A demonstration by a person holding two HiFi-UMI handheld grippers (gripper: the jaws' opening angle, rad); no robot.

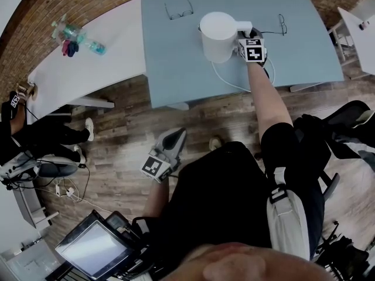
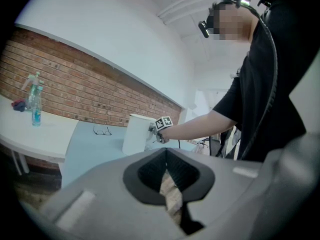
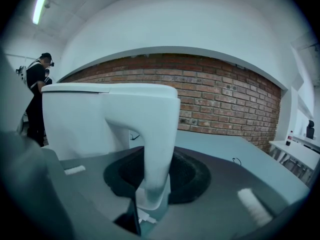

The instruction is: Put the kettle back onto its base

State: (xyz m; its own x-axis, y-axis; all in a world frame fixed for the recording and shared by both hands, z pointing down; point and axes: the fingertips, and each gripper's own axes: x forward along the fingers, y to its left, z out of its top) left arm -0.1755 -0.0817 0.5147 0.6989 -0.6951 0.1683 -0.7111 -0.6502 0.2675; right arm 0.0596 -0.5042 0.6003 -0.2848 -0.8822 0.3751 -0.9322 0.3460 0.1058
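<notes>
The white kettle [image 1: 218, 37] stands upright on the light blue table [image 1: 176, 63]. A white cord [image 1: 226, 82] comes out from under it; I cannot make out the base itself. My right gripper [image 1: 245, 38] reaches over the table's near edge to the kettle's right side. In the right gripper view the handle [image 3: 158, 144] runs down between the jaws of that gripper [image 3: 150, 196], which is shut on it. My left gripper [image 1: 174, 138] hangs low over the wooden floor, away from the table, shut with nothing in it. The left gripper view shows the kettle [image 2: 136, 134] from afar.
Two pairs of glasses [image 1: 179, 9] [image 1: 282, 23] lie on the blue table behind the kettle. A white table [image 1: 88, 69] at the left carries bottles [image 1: 76, 37]. Another person [image 1: 35, 133] sits at the far left. A screen [image 1: 94, 247] and a dark chair [image 1: 345, 127] stand near me.
</notes>
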